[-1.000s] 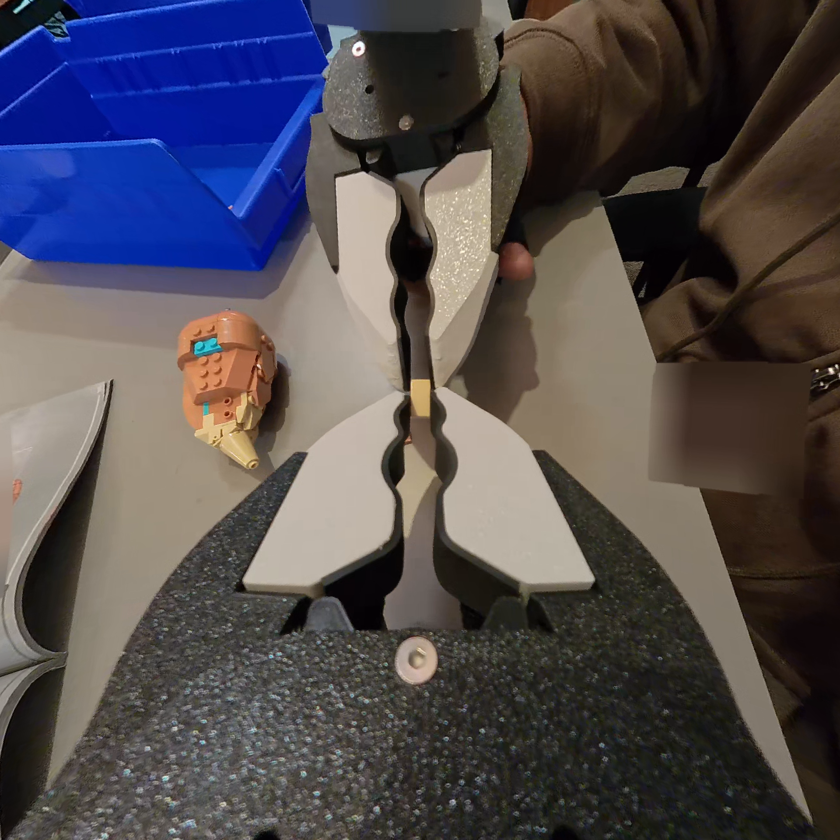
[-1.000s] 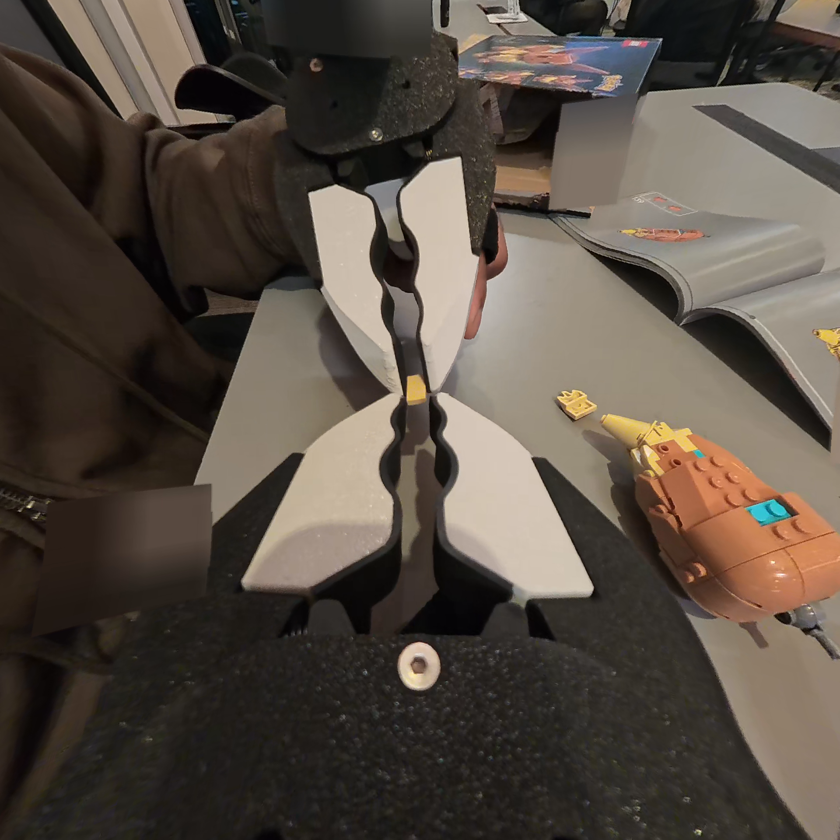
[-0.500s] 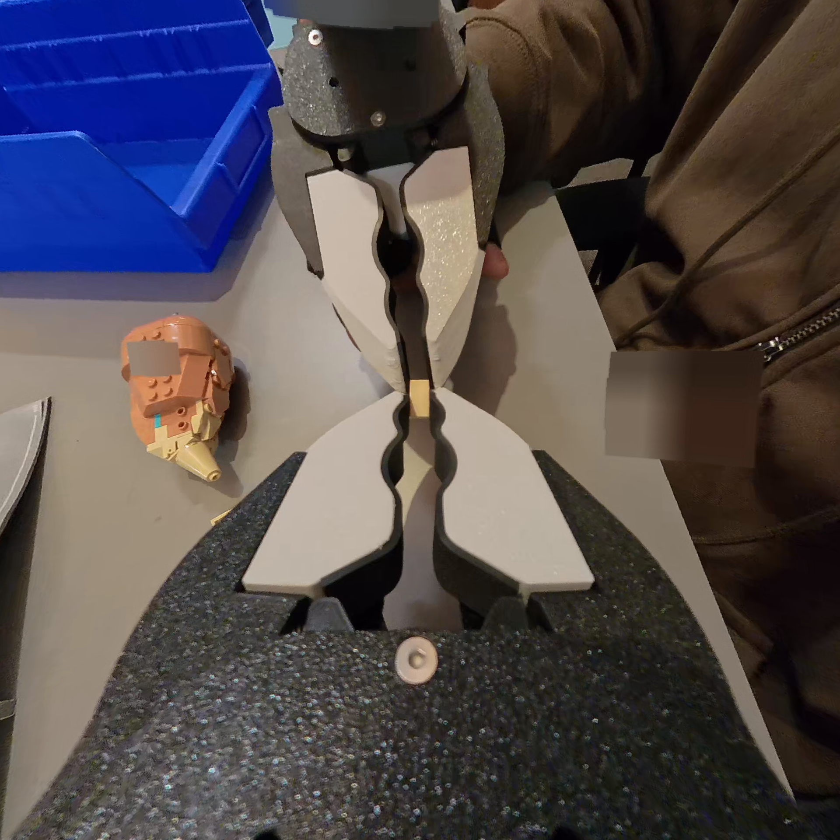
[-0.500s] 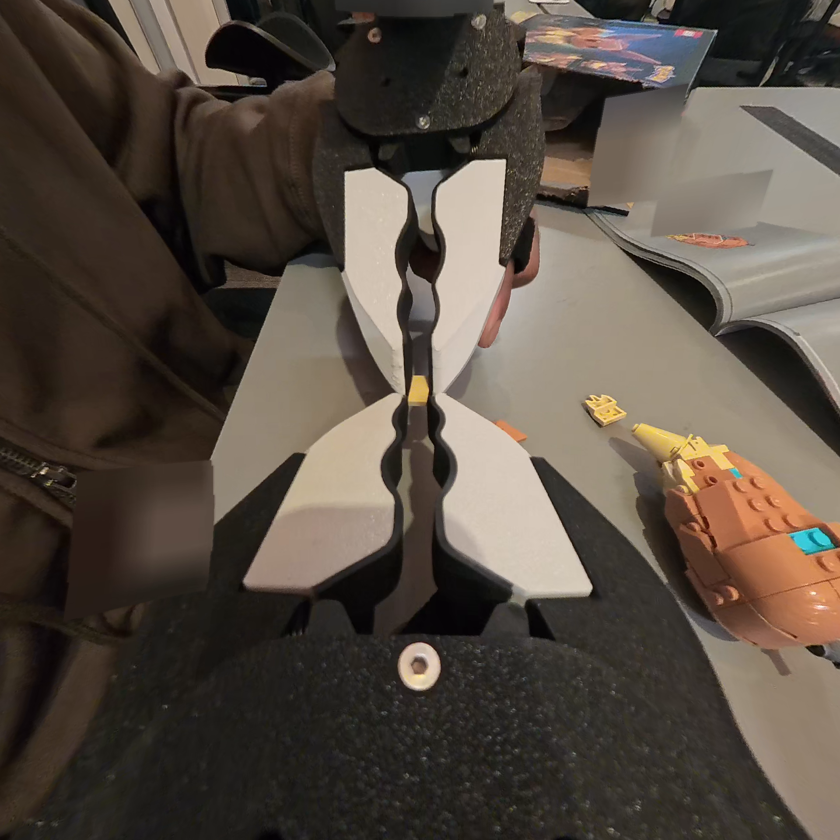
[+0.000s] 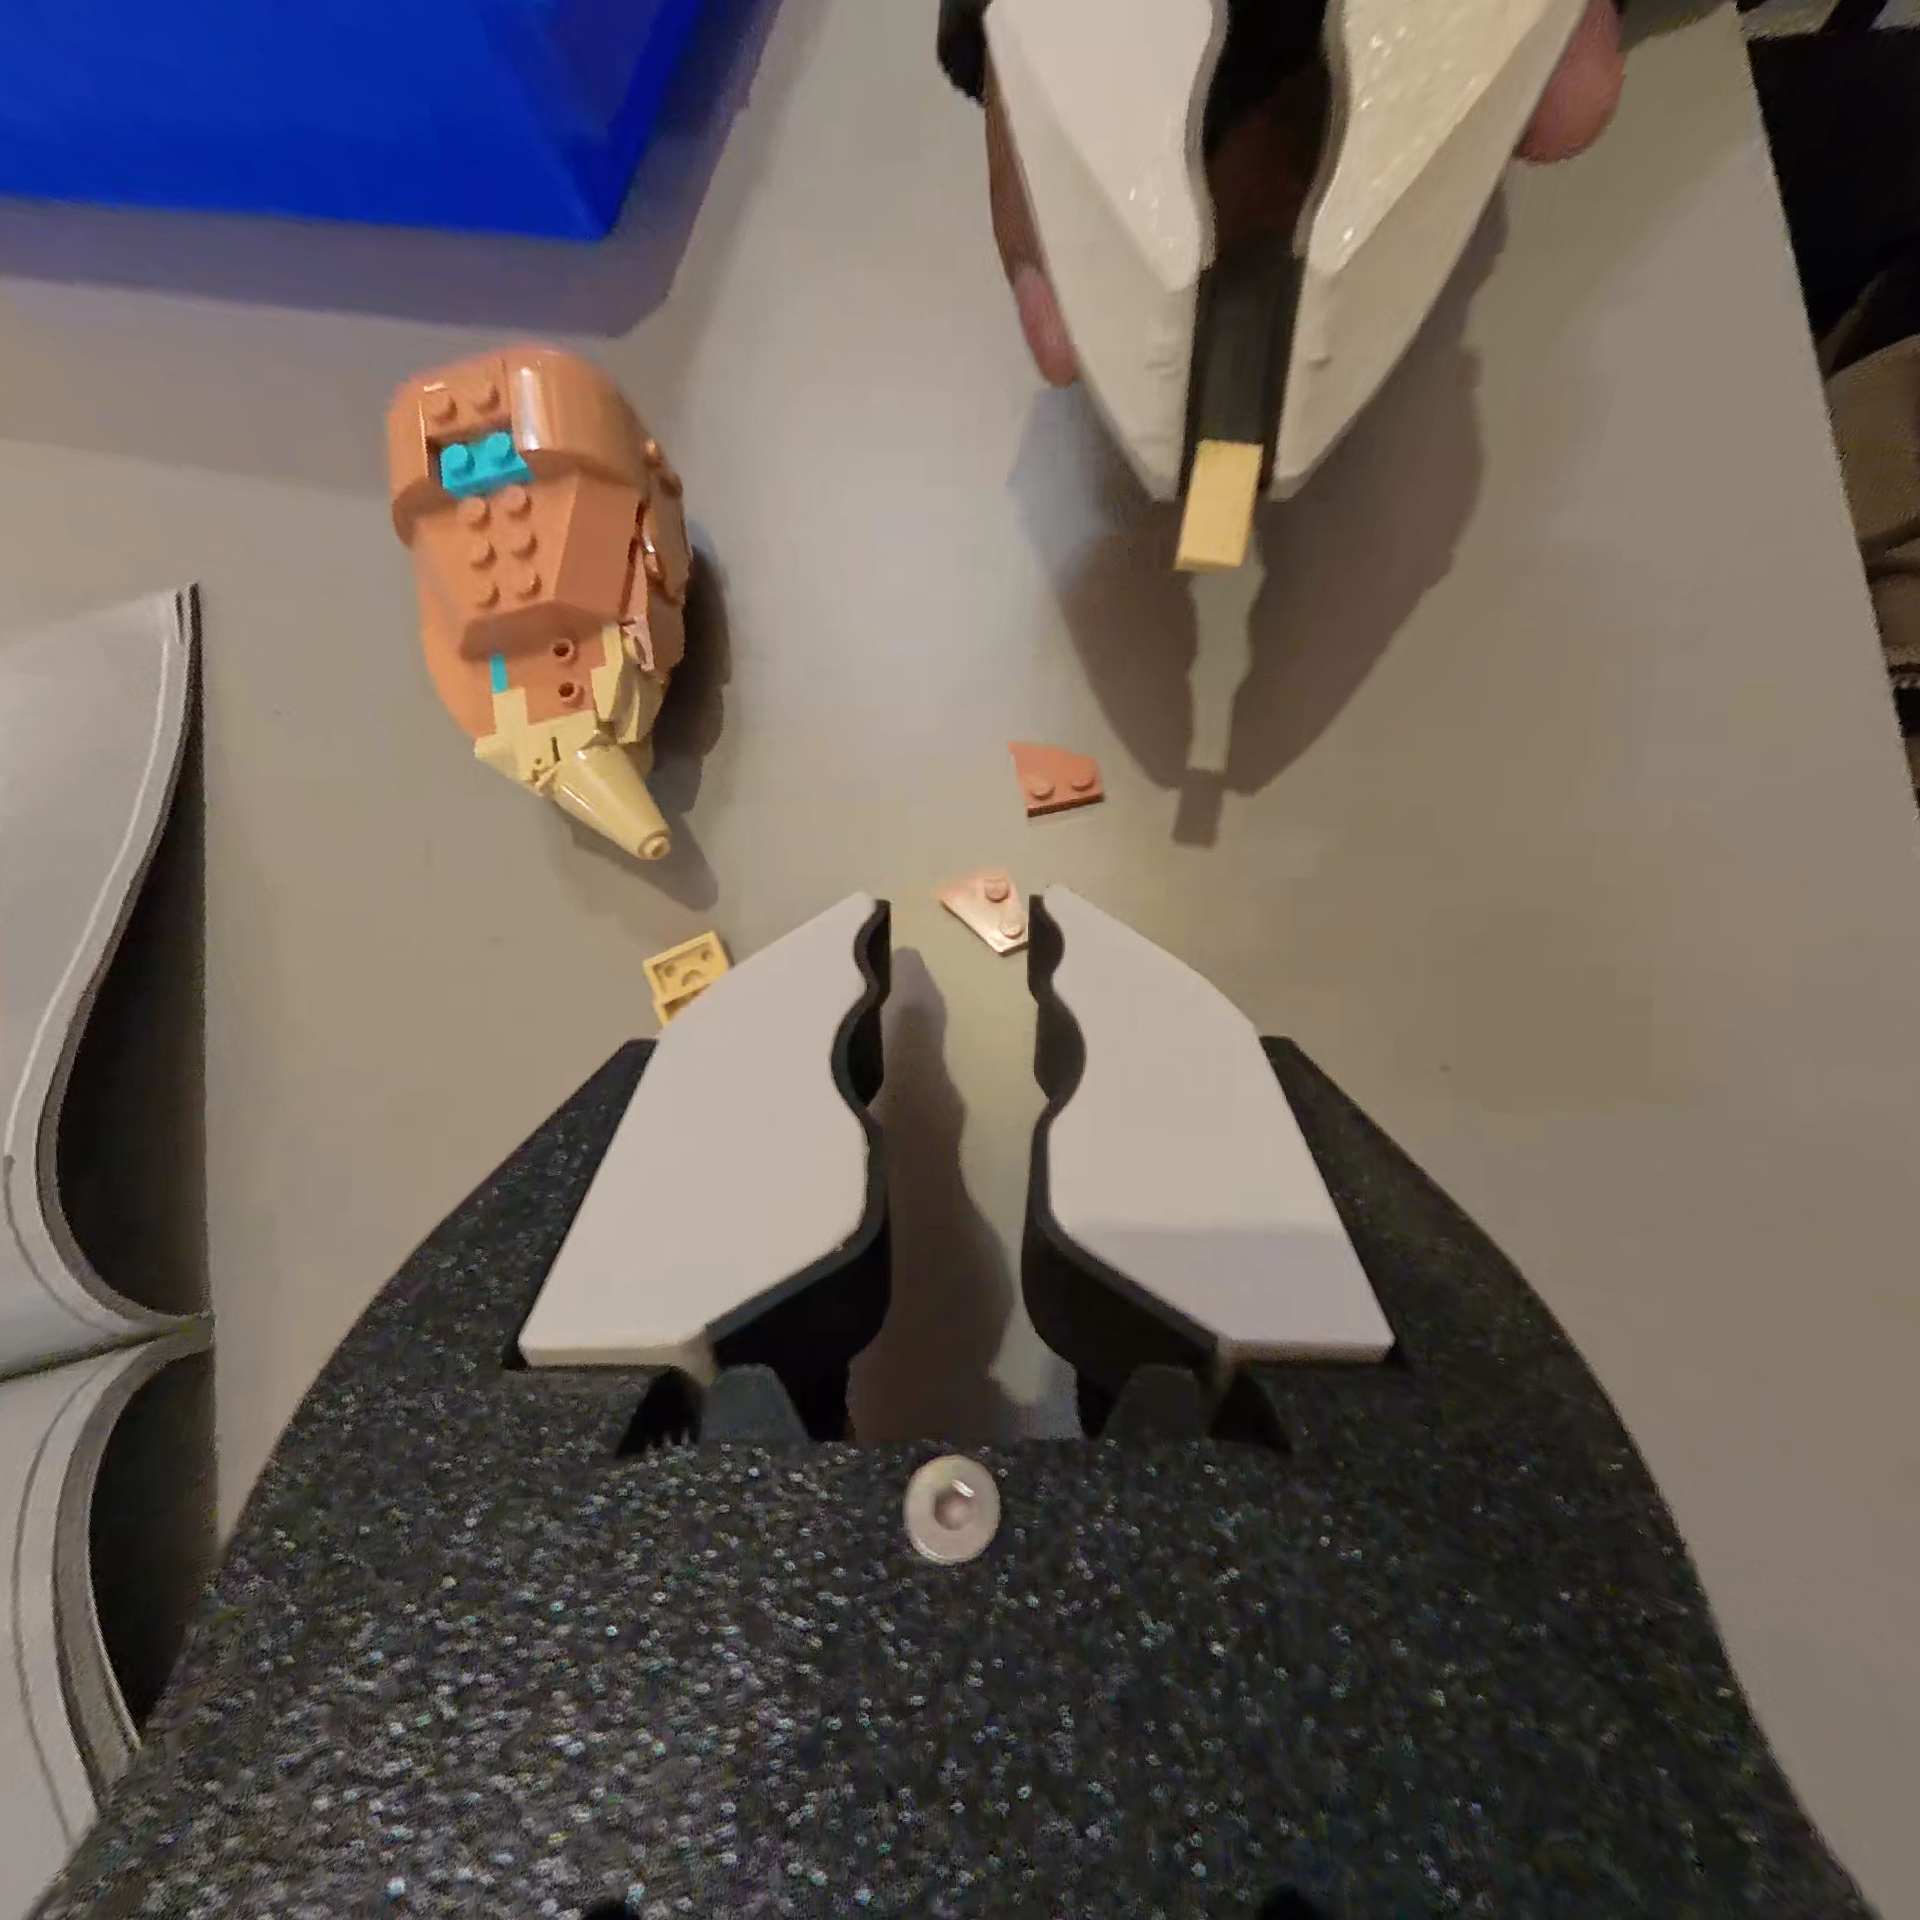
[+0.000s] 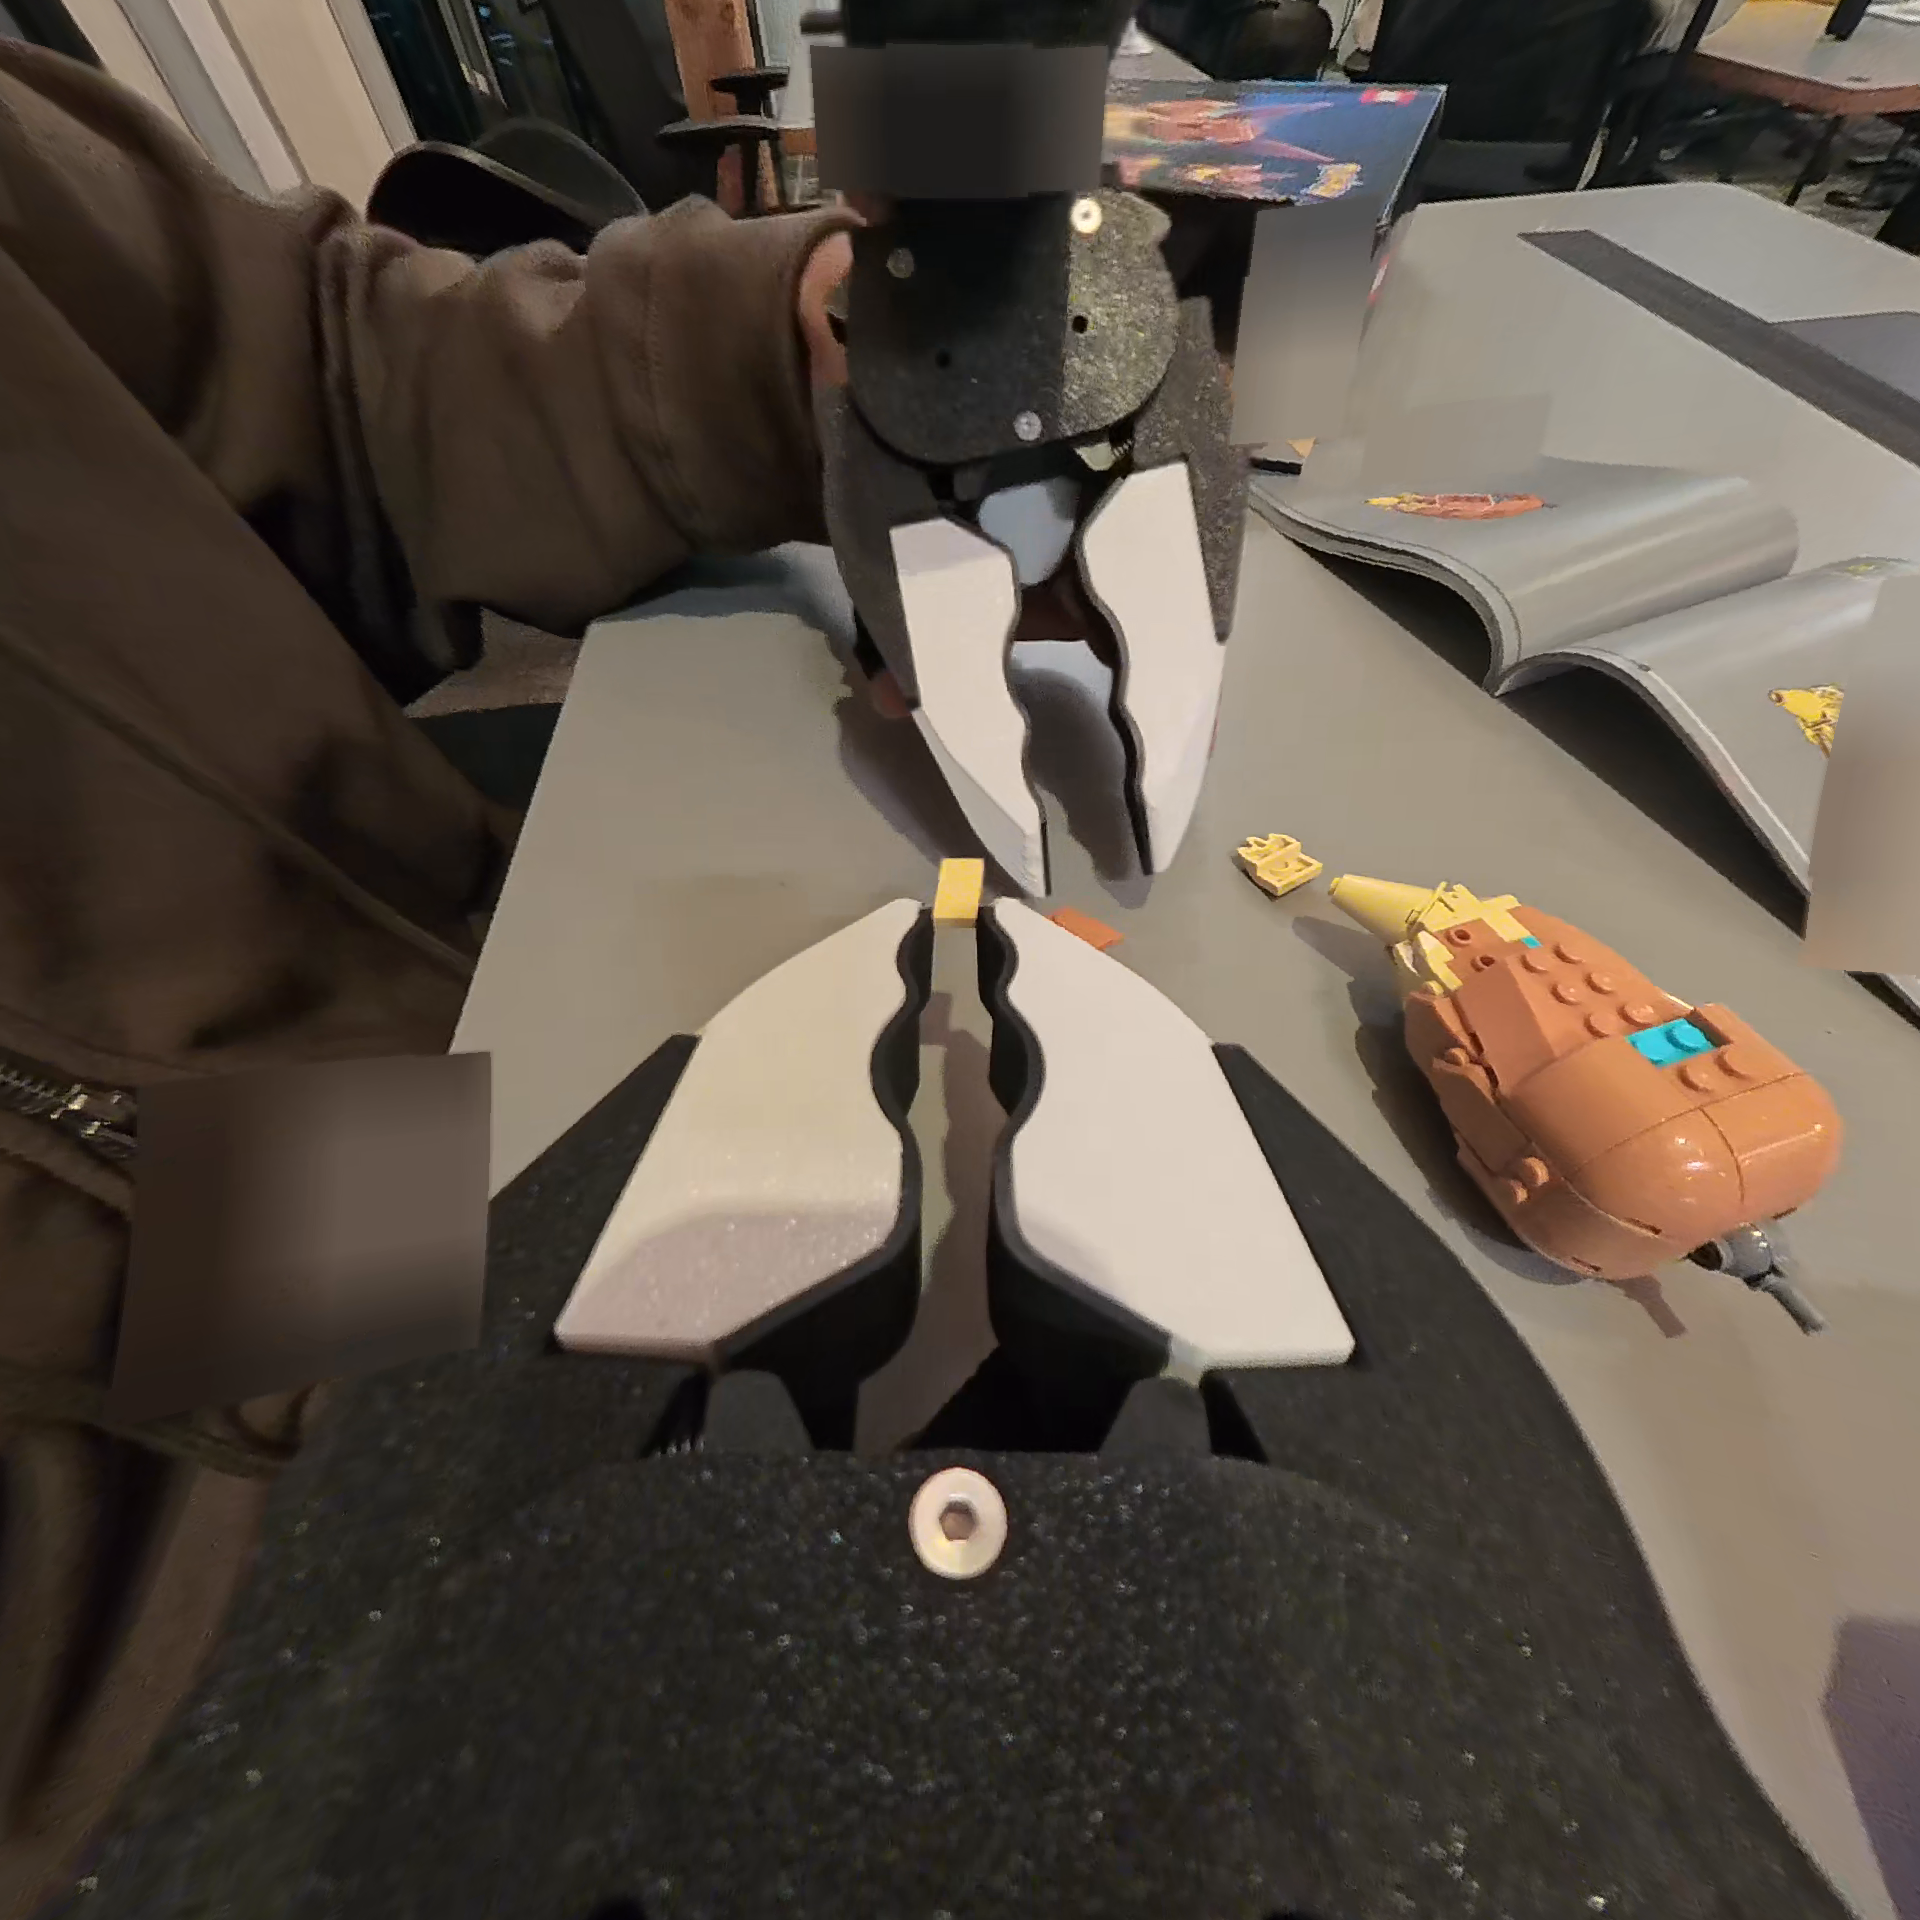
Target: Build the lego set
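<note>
Since half a second ago the 2 grippers have drawn apart: both pinched the tan tile (image 5: 1214,506) tip to tip then, and now only the right gripper (image 6: 957,902) has it, jaws narrow and clamped on its end while the rest pokes out past the tips. Meanwhile the left gripper (image 5: 958,902) has let go, and its jaws stand apart with nothing between them, hovering over the grey table (image 5: 1507,935).

Counted in the left wrist view: 1 half-built model (image 5: 535,582), 2 brown wedge plates, 1 small tan piece (image 5: 686,975), 1 tile.

In that view the model lies on its side at 10 o'clock from the left tips, well apart from them (a rounded orange-brown body with studs, a teal brick set into its top, a tan cone for a nose). One wedge plate (image 5: 992,920) lies just beyond the tips; the other (image 5: 1062,781) sits near it at 1 o'clock. A blue bin (image 5: 312,104) fills the far left corner, and an open booklet (image 5: 94,935) lies at 9 o'clock.
</note>
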The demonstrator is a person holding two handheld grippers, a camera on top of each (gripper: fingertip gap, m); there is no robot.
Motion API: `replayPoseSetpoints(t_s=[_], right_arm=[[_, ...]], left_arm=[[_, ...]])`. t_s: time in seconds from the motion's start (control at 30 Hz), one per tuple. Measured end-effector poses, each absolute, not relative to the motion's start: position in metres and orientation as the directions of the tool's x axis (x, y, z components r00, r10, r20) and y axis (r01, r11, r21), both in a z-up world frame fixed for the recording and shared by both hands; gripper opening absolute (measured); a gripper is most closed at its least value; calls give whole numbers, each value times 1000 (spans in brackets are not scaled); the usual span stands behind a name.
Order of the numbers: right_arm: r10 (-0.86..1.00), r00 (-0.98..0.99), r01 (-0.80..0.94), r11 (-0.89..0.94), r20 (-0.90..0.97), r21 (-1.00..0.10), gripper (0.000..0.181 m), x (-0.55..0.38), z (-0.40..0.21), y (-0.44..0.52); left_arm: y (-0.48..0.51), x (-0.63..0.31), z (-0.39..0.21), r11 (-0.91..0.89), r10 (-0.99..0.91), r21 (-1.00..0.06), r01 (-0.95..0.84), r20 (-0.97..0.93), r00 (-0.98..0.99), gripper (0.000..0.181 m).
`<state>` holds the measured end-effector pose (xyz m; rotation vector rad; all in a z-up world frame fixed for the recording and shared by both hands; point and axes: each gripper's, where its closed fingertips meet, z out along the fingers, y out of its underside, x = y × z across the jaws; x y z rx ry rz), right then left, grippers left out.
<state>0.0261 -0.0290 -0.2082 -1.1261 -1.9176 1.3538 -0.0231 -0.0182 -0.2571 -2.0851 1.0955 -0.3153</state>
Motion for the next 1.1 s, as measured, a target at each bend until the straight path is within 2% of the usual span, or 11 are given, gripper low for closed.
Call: replayPoseSetpoints(t_s=[0.03, 0.4, 0.8, 0.97, 1.1], right_arm=[[858, -512, 327, 150, -42, -933, 8, 27, -209, -29], [842, -535, 337, 136, -71, -931, 8, 32, -212, -29], [828, -553, 342, 125, -91, -931, 8, 34, -211, -31], [828, -553, 343, 126, -92, -931, 8, 34, -211, -31], [827, -553, 346, 115, -103, -931, 8, 34, -211, -30]], left_arm=[[-17, -23, -259, -346, -802, -707, -617, -119, 586, 25], [-19, -22, -262, -152, -936, -693, -705, -128, 327, 25], [-21, -19, -270, -106, -990, -682, -723, 3, 143, 23], [-22, -18, -270, -96, -994, -696, -712, 28, 107, 18], [-24, -21, -270, -78, -996, -672, -736, 14, 92, 20]])
